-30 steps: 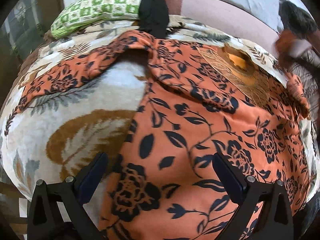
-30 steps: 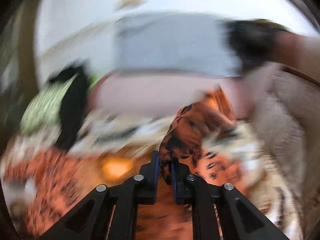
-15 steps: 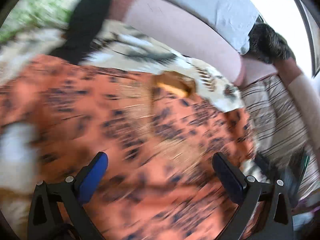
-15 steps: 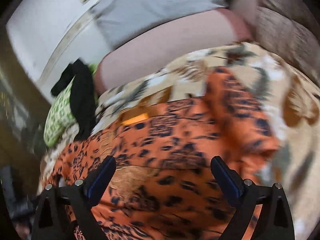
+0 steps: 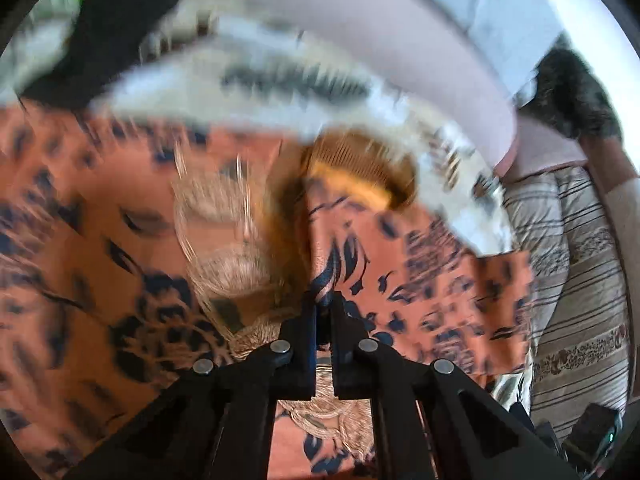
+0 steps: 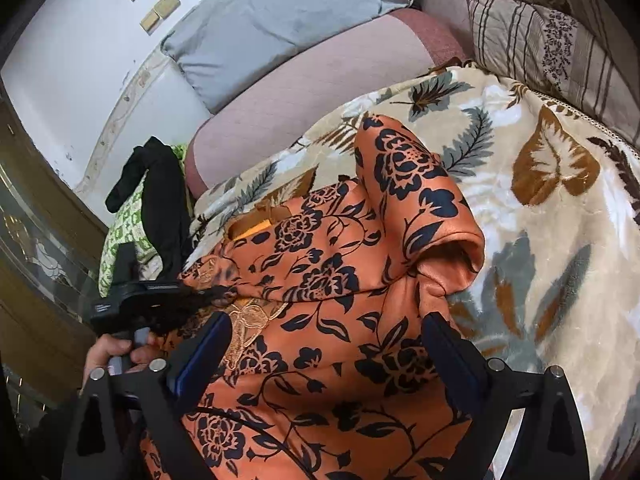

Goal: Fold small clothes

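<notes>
An orange garment with a black flower print (image 6: 328, 304) lies on a leaf-patterned blanket (image 6: 532, 216); one sleeve is folded in over its body. It fills the blurred left wrist view (image 5: 420, 264) too. My left gripper (image 5: 324, 312) is shut on the garment's cloth near the gold-embroidered neckline (image 5: 224, 232); it also shows in the right wrist view (image 6: 208, 292) at the garment's left edge. My right gripper (image 6: 324, 340) is open and empty, just above the garment's middle.
A pink bolster (image 6: 304, 92) and a grey pillow (image 6: 276, 20) lie behind the blanket. A green patterned pillow (image 6: 124, 224) with a black cloth (image 6: 164, 208) over it is at the left. Striped cushions (image 6: 536, 40) are at the right.
My left gripper moved right over the garment and shut on its cloth near the neckline. My right gripper let go of the sleeve, opened, and drew back over the garment.
</notes>
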A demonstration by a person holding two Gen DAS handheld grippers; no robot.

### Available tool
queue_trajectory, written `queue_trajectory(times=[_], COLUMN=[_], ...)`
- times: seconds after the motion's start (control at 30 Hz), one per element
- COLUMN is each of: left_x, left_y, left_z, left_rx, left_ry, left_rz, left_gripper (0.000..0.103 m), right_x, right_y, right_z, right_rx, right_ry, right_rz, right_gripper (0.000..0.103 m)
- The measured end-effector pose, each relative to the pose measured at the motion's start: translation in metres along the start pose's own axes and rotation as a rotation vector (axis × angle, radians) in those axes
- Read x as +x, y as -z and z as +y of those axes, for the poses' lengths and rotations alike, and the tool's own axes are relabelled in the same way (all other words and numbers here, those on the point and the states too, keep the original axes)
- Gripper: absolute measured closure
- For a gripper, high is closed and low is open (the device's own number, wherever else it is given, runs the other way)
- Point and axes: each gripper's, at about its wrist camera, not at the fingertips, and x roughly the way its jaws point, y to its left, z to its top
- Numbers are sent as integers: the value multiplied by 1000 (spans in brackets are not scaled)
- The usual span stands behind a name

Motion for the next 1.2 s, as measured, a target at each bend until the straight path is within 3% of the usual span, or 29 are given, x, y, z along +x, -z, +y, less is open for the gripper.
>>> queue_trajectory(times=[0.1,0.17,0.23,0.37,0.47,0.6,0.7,0.77,0.8,0.83,0.87,0.97,1.03,1.07,1.1,1.2], left_x=[-74,-87,-76,-47,-36,-33,-25,-23,-23,-23,-24,-21,-19,-21,-23,-40], left_y=[12,19,21,29,35,37,40,39,39,39,38,37,36,35,34,32], left_z=[-17,-12,7,59,73,69,66,70,70,70,70,71,70,69,68,68], left_rx=[113,134,118,-24,-51,-44,-11,2,17,22,25,29,29,33,36,24], left_ry=[-27,-63,-124,-194,-193,-192,-215,-215,-214,-212,-208,-210,-221,-221,-219,-196], left_rz=[-224,-250,-212,-110,-79,-99,-73,-70,-71,-71,-69,-72,-71,-69,-61,-77], left_gripper=[99,98,98,98,98,98,98,97,97,97,97,96,96,95,94,92], right_x=[-4,-3,4,15,12,23,55,83,89,94,94,81,101,98,92,57], right_y=[-7,-14,-18,-26,-35,-60,-73,-76,-77,-78,-79,-80,-67,-66,-69,-79], right_z=[-6,-12,-17,-33,-42,-58,-80,-89,-88,-86,-84,-66,-73,-74,-72,-49], right_rx=[36,69,95,229,257,264,294,302,285,244,234,123,110,117,125,84], right_ry=[5,-7,-17,-88,-77,-33,8,-35,-22,31,43,105,171,156,160,275], right_rz=[-21,-18,6,37,15,11,99,201,219,232,239,155,232,209,193,78], right_gripper=[6,6,6,6,6,6,6,7,23,68,97,95,88,88,81,30])
